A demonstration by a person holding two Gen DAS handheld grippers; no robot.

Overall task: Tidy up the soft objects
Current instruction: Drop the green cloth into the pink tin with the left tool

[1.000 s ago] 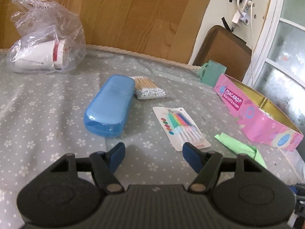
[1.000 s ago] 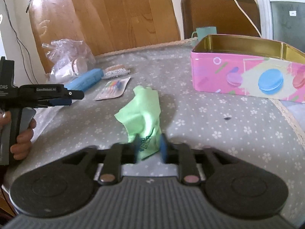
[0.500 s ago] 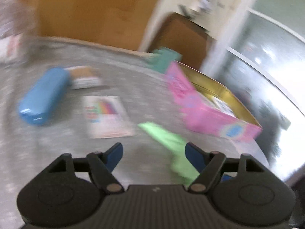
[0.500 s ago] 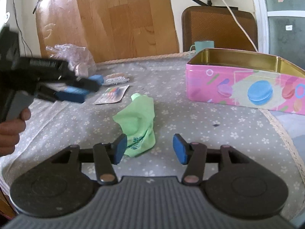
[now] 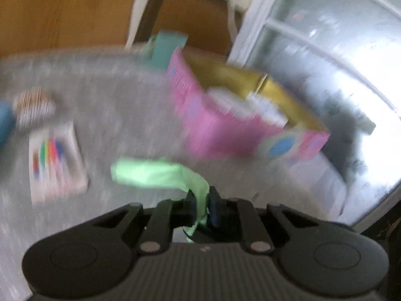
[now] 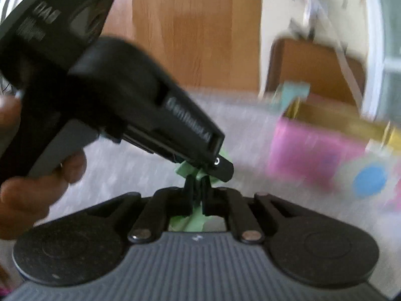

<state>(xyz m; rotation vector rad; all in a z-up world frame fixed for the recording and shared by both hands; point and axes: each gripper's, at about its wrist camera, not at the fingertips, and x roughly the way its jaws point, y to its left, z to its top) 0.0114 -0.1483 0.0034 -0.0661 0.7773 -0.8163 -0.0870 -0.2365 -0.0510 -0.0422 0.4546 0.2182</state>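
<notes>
1. Left wrist view: a second ago the left gripper (image 5: 200,204) stood wide apart over the bench (image 5: 125,105); now its fingers are clamped on one end of the green cloth (image 5: 150,173), which trails across the bench near the pink tin (image 5: 225,130). Blur smears everything.

2. Right wrist view: the right gripper (image 6: 198,195), apart half a second ago, now pinches the same cloth. Both ends are likely held, ready for folding. The left tool hides most of the cloth.
</notes>
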